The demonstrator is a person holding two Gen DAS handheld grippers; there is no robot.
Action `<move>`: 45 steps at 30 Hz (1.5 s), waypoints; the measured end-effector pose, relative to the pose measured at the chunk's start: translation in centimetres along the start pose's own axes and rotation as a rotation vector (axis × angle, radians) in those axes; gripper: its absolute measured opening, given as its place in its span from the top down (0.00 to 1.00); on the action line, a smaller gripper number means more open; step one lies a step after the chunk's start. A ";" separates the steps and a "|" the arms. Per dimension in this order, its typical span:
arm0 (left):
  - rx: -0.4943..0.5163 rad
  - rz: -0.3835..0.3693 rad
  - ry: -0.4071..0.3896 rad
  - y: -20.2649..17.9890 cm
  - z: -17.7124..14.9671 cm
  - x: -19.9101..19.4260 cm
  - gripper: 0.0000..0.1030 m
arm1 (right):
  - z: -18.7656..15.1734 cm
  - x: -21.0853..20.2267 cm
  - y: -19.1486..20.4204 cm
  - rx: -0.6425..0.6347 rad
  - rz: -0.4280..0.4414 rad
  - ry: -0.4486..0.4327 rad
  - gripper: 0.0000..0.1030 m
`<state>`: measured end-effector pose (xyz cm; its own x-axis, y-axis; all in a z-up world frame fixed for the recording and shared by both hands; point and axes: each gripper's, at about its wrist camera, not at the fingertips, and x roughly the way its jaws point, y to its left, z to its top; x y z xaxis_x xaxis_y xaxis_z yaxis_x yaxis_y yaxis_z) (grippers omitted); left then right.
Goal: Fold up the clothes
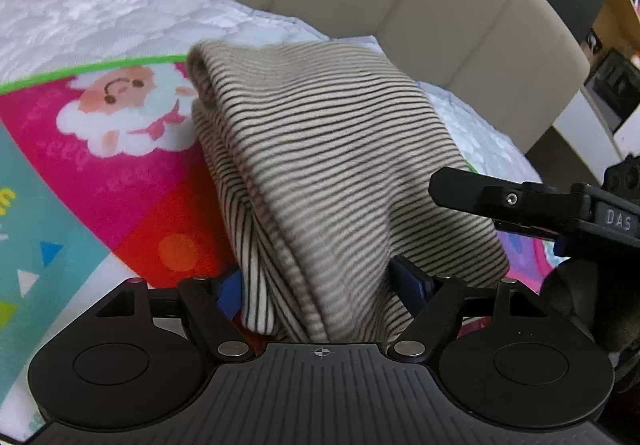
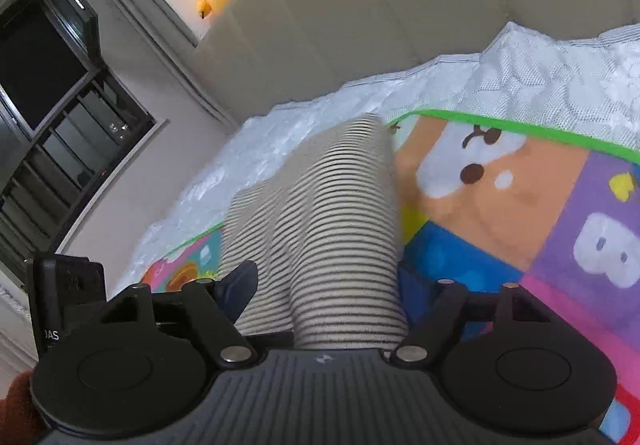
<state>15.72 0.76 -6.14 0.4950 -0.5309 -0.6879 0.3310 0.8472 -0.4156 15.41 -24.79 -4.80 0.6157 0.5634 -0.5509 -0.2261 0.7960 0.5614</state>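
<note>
My left gripper [image 1: 320, 293] and right gripper [image 2: 324, 293] each clamp an edge of the striped garment [image 1: 320, 149], lifting it over the colourful mat [image 1: 132, 213] on the bed [image 1: 100, 29]. It hangs doubled over, so I judge a fold is under way. Its far end blurs, and my grippers' bodies hide the near edge.

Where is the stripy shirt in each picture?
Left wrist view: the striped garment fills the middle, running up from the left gripper, which grips it.
Right wrist view: it rises through the centre from the right gripper, which grips it.
Shared landmark: the cartoon play mat's green edge.
</note>
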 end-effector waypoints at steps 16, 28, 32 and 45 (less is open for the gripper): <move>-0.004 -0.063 -0.032 -0.5 0.5 -1.7 0.19 | -0.1 1.0 -2.0 0.070 -0.077 0.026 0.23; -0.016 -0.077 -0.064 -0.8 0.6 -1.7 0.24 | 0.2 0.0 -2.5 0.108 -0.083 -0.030 0.20; -0.017 -0.092 -0.061 -1.5 0.3 -1.4 0.24 | 0.3 -0.2 -2.5 0.113 -0.090 -0.050 0.20; -0.024 -0.035 -0.103 -0.8 0.2 -4.8 0.79 | 0.6 -0.6 -2.2 0.092 -0.094 -0.107 0.18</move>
<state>13.25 2.63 -2.35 0.5636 -0.5589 -0.6083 0.3307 0.8275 -0.4538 15.96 -27.03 -5.30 0.7092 0.4563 -0.5375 -0.0961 0.8178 0.5674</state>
